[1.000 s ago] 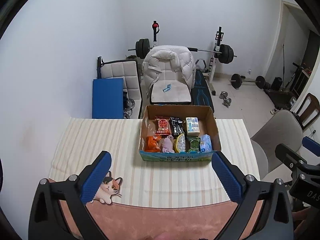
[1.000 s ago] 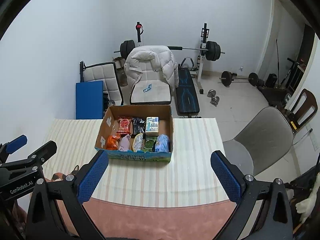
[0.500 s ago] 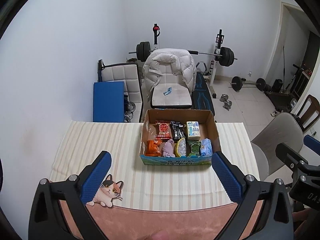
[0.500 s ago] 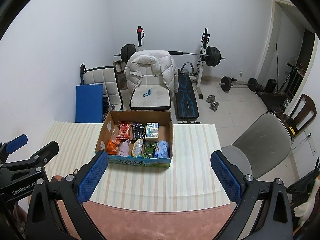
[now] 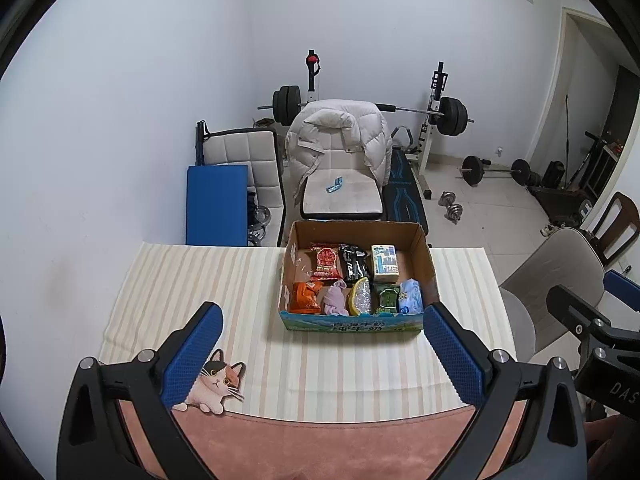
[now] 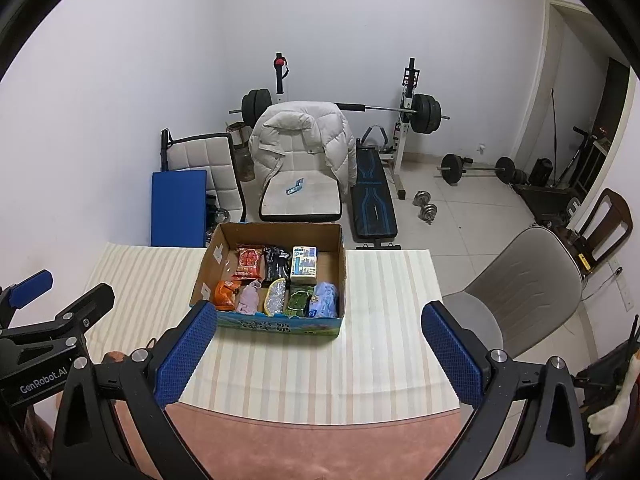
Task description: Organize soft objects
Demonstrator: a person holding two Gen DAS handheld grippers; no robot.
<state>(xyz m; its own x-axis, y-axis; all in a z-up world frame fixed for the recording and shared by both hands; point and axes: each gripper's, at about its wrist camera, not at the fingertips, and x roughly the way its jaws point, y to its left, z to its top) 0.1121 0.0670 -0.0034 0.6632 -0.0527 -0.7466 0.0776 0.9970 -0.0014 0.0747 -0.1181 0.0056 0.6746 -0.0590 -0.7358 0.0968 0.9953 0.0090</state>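
- The left gripper (image 5: 322,354) hovers above the near edge of the surface (image 5: 360,364), its blue-padded fingers (image 5: 192,354) spread wide and grasping nothing.
- The right gripper (image 6: 316,354) hangs beside it at a similar height, fingers (image 6: 186,352) likewise released and empty.
- A cardboard box (image 5: 356,322) sits on the striped cloth toward the far side of the surface, open at the top.
- Inside the box, the back row holds a red snack packet (image 5: 326,262), a black packet (image 5: 353,264) and a pale tissue pack (image 5: 385,263).
- The front row holds an orange packet (image 5: 306,298), a pink soft item (image 5: 335,298), a yellow-edged pouch (image 5: 359,298), a green packet (image 5: 386,299) and a light blue pack (image 5: 411,296).
- A plush cat (image 5: 214,386) lies at the near left of the cloth, just beside the left gripper's left finger, well apart from the box.
- A white padded jacket (image 5: 340,132) drapes over a chair beyond the surface.
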